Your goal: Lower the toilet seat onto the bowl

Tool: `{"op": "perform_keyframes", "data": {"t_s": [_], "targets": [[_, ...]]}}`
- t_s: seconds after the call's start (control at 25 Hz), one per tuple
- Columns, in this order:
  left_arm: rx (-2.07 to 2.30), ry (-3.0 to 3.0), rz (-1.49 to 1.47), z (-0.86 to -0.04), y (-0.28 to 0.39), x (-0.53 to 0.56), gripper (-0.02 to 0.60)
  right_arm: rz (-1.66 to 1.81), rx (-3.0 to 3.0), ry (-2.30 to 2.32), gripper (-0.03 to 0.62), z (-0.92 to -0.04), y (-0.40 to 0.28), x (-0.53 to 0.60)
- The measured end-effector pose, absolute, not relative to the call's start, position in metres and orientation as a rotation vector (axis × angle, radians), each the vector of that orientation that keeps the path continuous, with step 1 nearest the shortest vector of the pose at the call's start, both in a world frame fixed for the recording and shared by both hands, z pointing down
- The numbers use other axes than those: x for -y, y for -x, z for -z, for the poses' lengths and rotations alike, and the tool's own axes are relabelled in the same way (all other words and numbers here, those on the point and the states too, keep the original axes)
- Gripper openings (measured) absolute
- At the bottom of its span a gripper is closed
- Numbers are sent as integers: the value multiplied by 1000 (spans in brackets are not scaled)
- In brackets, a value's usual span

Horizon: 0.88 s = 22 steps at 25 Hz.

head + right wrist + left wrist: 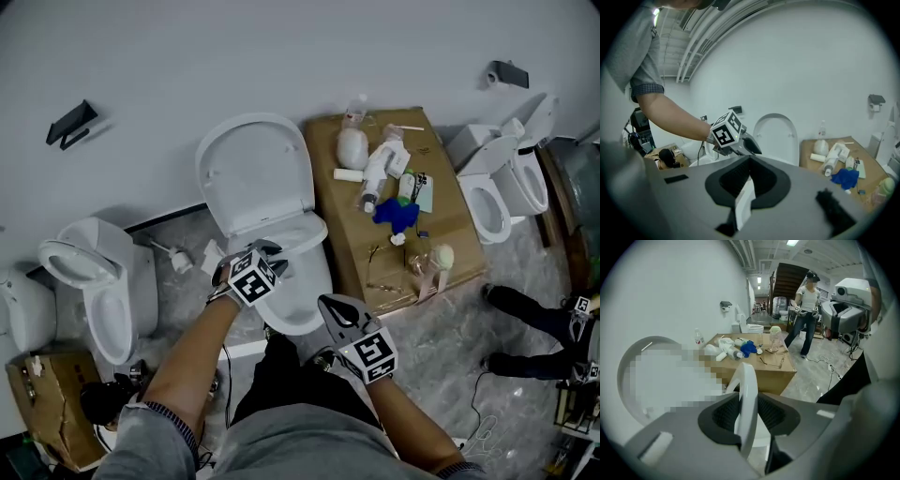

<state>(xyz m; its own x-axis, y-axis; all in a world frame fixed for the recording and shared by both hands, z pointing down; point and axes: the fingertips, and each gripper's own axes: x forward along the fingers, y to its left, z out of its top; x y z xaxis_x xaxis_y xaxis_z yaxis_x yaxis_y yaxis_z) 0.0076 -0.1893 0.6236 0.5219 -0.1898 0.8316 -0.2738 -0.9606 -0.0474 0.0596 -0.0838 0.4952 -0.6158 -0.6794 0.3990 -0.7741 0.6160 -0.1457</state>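
Note:
The white toilet in the middle of the head view has its lid (pixel 253 169) upright against the wall. Its seat (pixel 302 236) hangs tilted over the bowl (pixel 314 298). My left gripper (pixel 267 251) is at the seat's front left. In the left gripper view the seat's rim (pixel 746 380) runs edge-on up between the jaws, and my left gripper (pixel 749 411) is shut on it. My right gripper (pixel 336 307) hovers by the bowl's front right. In the right gripper view a white strip fills the narrow gap of my right gripper (pixel 749 176); whether it is something gripped I cannot tell.
A big cardboard box (pixel 459 246) right of the toilet carries bottles and a blue cloth (pixel 396 214). Other toilets stand at the left (pixel 98 281) and far right (pixel 497 187). A person's legs (pixel 534 319) are at the right. A smaller box (pixel 47 403) sits bottom left.

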Motion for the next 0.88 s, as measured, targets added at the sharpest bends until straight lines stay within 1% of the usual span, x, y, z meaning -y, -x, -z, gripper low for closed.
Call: {"op": "perform_keyframes", "data": {"t_s": [0.88], "targets": [[281, -2563, -1491, -687, -27, 85, 135, -538, 2558, -1123, 5, -542, -69, 19]]}}
